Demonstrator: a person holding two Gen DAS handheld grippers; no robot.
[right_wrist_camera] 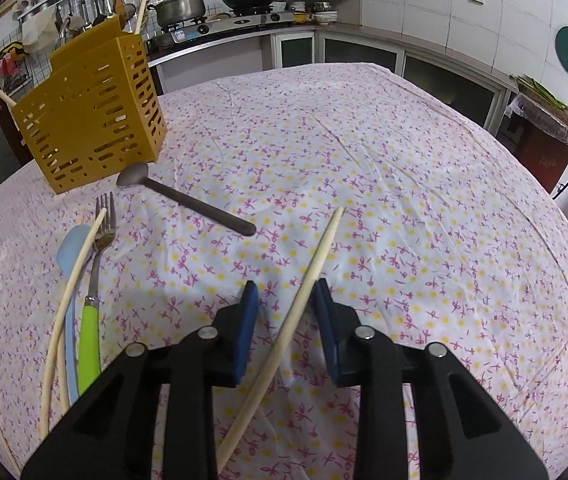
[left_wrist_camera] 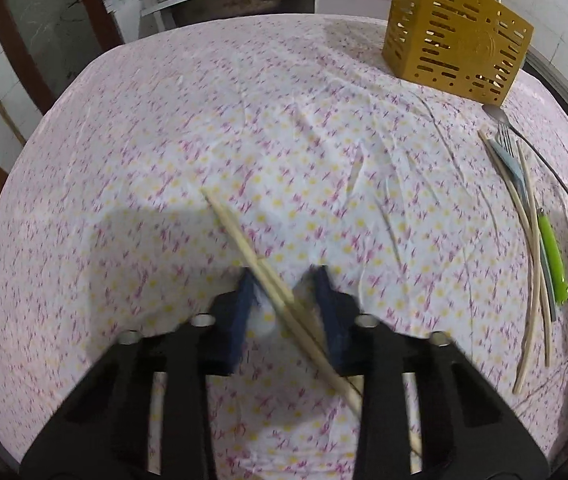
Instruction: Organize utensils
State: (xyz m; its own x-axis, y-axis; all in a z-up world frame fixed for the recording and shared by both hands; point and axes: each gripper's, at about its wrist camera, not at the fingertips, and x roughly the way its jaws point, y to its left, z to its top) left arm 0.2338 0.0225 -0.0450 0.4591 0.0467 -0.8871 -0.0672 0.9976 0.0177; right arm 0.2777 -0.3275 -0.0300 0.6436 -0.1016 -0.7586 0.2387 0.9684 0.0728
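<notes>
Left hand-held gripper (left_wrist_camera: 284,304) is straddling a pair of pale wooden chopsticks (left_wrist_camera: 267,280) with jaws apart — grip uncertain; right hand-held gripper (right_wrist_camera: 286,312), jaws apart, is straddling one pale wooden chopstick (right_wrist_camera: 304,300) — both probably bound for the yellow slotted plastic holder (right_wrist_camera: 91,120) ahead-left.

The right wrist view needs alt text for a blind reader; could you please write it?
The right claw straddles one chopstick on a floral tablecloth. To its left lie a fork, spoon and more chopsticks before a yellow basket.

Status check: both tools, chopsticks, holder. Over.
Left tool open around a chopstick pair. Right tool open around one chopstick. Yellow holder upright; spoon lies before it.
</notes>
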